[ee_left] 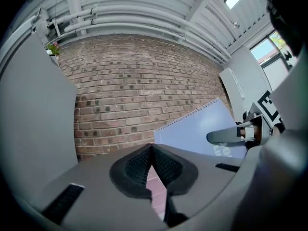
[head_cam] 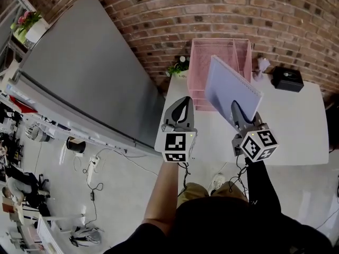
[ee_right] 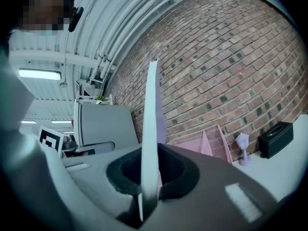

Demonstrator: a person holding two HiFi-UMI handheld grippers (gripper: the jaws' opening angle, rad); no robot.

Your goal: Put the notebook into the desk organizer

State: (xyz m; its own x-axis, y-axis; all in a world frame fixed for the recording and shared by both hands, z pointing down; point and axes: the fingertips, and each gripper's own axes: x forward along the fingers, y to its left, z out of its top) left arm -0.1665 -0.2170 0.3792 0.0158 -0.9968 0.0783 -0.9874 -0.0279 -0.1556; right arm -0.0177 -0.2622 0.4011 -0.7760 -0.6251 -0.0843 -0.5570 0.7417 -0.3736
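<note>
We pinch the pale blue spiral notebook (head_cam: pixel 230 91) upright in our right gripper (head_cam: pixel 236 110), the pink mesh desk organizer (head_cam: pixel 197 49) straight ahead at the table's (head_cam: pixel 296 131) far edge; our left gripper (head_cam: pixel 183 106) hangs closed, empty.

The left gripper (head_cam: pixel 185 102) and right gripper (head_cam: pixel 235 107) are grey plastic shells with tapered jaws lined by black ribbed pads (ee_left: pixel 137 167). Each carries a white cube (head_cam: pixel 176 147) printed with black square markers. Thin cables (head_cam: pixel 186 169) trail below. The person wears a black top (head_cam: pixel 222 226), khaki trousers (head_cam: pixel 193 190) and a pale shoe (head_cam: pixel 216 182).
</note>
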